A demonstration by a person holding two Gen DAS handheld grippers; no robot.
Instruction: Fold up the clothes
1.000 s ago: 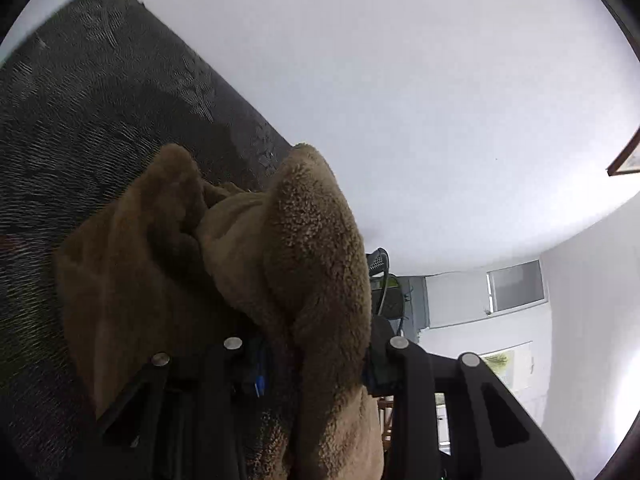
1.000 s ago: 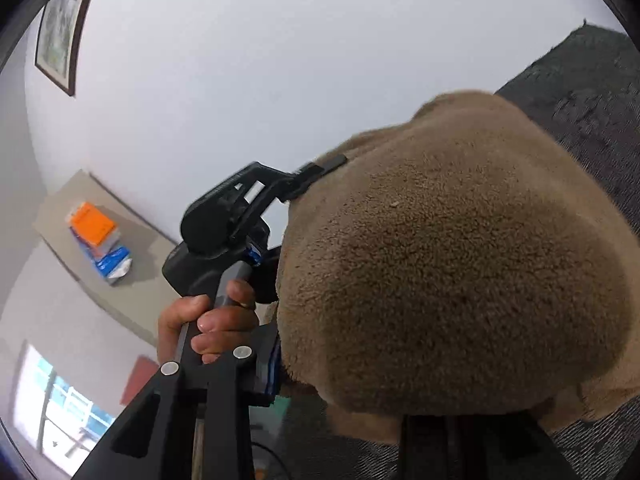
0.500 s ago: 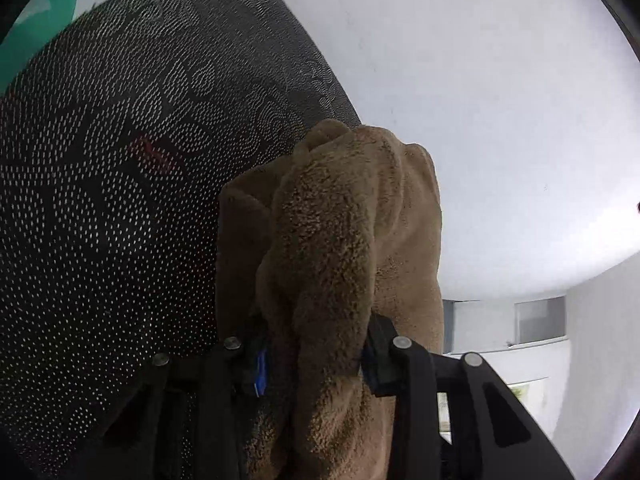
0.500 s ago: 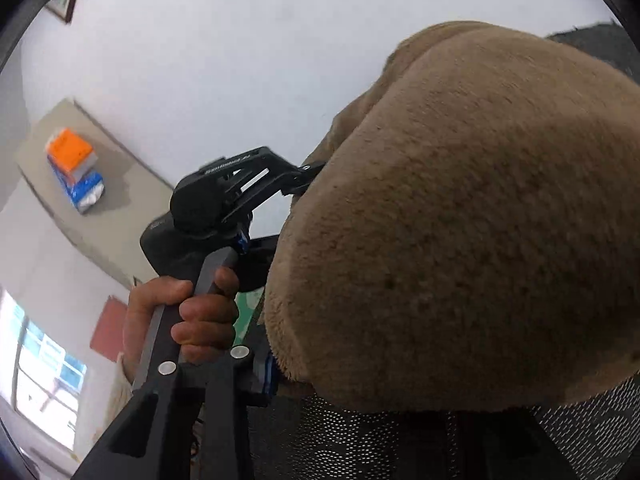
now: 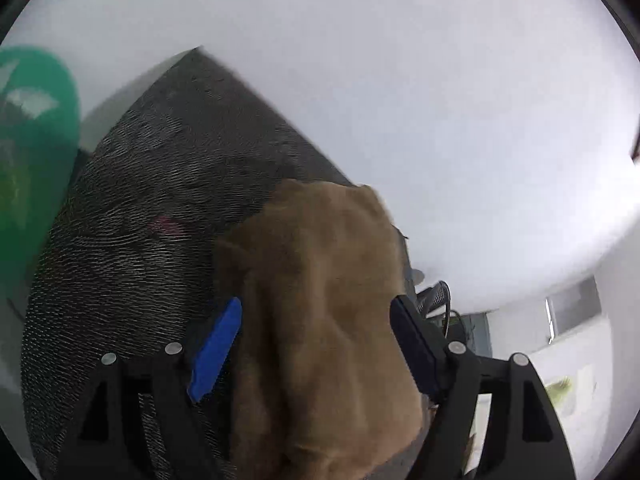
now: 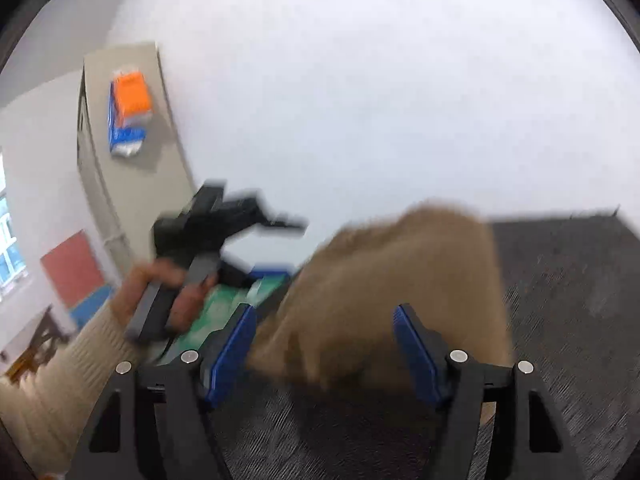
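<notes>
Both grippers, left gripper (image 5: pixel 316 344) and right gripper (image 6: pixel 324 344), are opening, fingers letting go of the brown fleece (image 5: pixel 320 300). Soft, floppy, light stuff; I'd grab it by an edge.

The garment (image 5: pixel 320 320) is fuzzy tan fleece, matt and soft. The cover (image 5: pixel 140 260) under it is dark woven cloth with a fine pale pattern. The pads (image 6: pixel 232 352) are smooth blue plastic on matt black frames with bright metal pins.

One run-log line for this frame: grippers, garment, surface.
left gripper: opening, garment between pads | right gripper: opening, releasing | brown fleece garment: bunched | dark patterned surface: under garment
</notes>
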